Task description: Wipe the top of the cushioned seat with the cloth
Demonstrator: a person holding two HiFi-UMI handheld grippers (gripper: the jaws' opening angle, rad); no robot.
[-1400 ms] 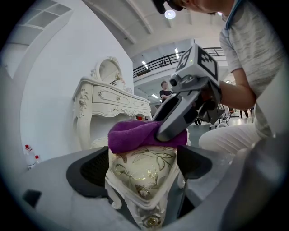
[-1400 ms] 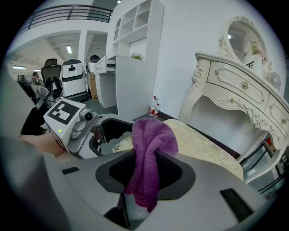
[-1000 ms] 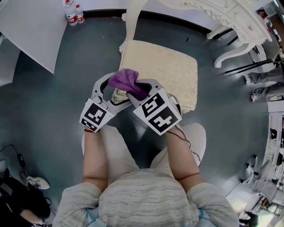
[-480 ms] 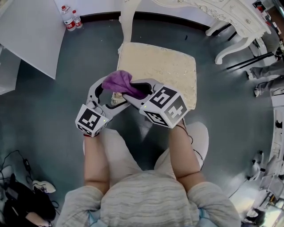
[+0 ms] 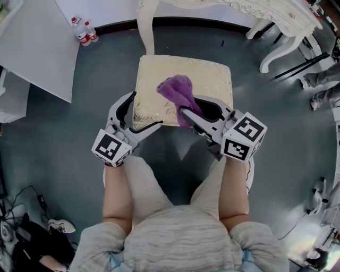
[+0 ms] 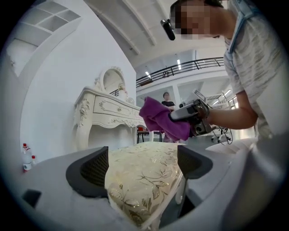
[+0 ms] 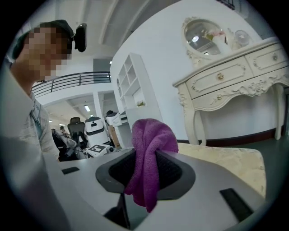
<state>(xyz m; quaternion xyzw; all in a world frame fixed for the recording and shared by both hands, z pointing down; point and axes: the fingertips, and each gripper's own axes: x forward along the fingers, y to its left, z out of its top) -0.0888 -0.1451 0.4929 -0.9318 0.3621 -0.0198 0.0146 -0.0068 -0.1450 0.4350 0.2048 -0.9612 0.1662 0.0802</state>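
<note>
Right gripper (image 5: 186, 110): jaws closed on the purple cloth (image 5: 178, 91), which bunches above the pads and hangs in a fold below them, as the right gripper view shows. The cloth is held over the middle of the cushioned seat (image 5: 204, 71); whether it rests on the fabric is not clear from where I stand.

Left gripper (image 5: 146, 109): jaws wide apart, holding nothing, set astride the seat's near left corner (the gold-leaf pattern fills the gap between the pads in the left gripper view).

Surroundings: the seat is cream with a shiny floral weave and stands on a grey-blue floor (image 5: 53, 133). Just beyond it stands a carved white dressing table (image 5: 265, 13). Two water bottles (image 5: 82, 32) stand on the floor at far left, beside a white panel (image 5: 37, 48).

Change from a second ago: both grippers then met at the near left corner with the cloth between them; the right one has since carried the cloth rightward and inward, while the left has stayed by the corner.
</note>
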